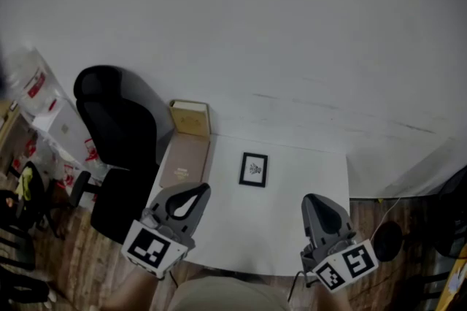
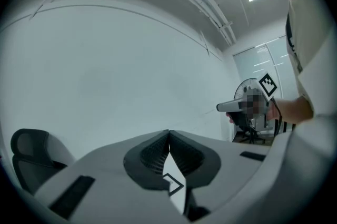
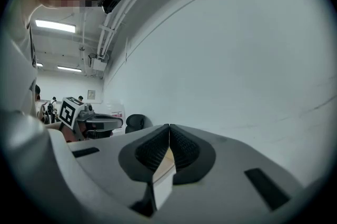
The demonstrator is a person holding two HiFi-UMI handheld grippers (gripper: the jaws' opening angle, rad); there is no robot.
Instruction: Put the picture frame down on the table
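A small black picture frame [image 1: 253, 170] lies flat near the middle of the white table [image 1: 306, 178], with neither gripper touching it. My left gripper [image 1: 201, 190] hovers over the table's near left corner, short of the frame, and is shut with its jaw tips touching and nothing held. My right gripper [image 1: 312, 198] is over the near right part of the table, also shut and empty. Both gripper views point upward at the white wall; the left gripper [image 2: 168, 133] and the right gripper [image 3: 169, 127] show closed tips. A sliver of the frame [image 2: 171, 184] shows through the gap beneath the left tips.
A tan box [image 1: 191, 117] stands at the table's far left corner, with a flat brown box [image 1: 184, 160] in front of it. A black office chair [image 1: 117, 127] is left of the table. A fan [image 1: 387, 240] stands on the floor to the right.
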